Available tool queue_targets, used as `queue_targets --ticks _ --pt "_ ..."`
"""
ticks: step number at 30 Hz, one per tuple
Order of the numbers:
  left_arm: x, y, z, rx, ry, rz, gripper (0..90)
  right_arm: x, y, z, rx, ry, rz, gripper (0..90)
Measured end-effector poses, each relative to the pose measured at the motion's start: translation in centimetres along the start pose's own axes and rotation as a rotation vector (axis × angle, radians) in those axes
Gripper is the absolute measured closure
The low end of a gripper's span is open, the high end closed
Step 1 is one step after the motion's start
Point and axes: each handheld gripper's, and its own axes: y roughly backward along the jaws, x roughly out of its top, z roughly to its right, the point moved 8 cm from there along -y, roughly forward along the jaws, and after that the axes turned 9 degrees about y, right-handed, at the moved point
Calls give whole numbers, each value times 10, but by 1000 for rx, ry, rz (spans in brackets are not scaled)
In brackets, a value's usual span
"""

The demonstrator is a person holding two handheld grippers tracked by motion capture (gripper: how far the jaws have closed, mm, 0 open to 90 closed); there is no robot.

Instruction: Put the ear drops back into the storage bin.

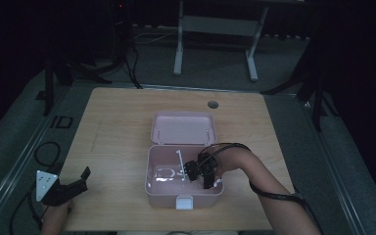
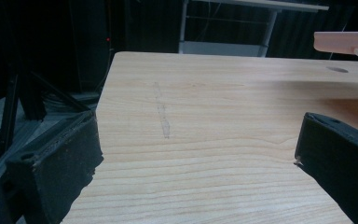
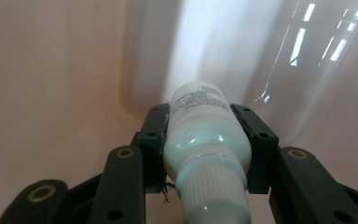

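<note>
dim lab, black curtains point(image 1: 362, 58), tripods point(image 1: 54, 73)

I am working at a light wooden table point(image 1: 122, 127) with visible grain and rounded corners. A round cable hole point(image 1: 213, 104) sits near its far edge. A pink plastic box point(image 1: 156, 192) rests directly on the tabletop, right of centre and toward my side, with its hinged lid point(image 1: 183, 127) thrown open and lying back on the wood behind it. A faint greyish scuff mark point(image 2: 162, 114) runs across the bare wood on the left part of the table.
</note>
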Motion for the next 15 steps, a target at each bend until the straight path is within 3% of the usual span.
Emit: queue_targets --ticks 15 --pt "0 0 0 -2 -3 -3 4 2 -14 2 -29 -9 -25 594"
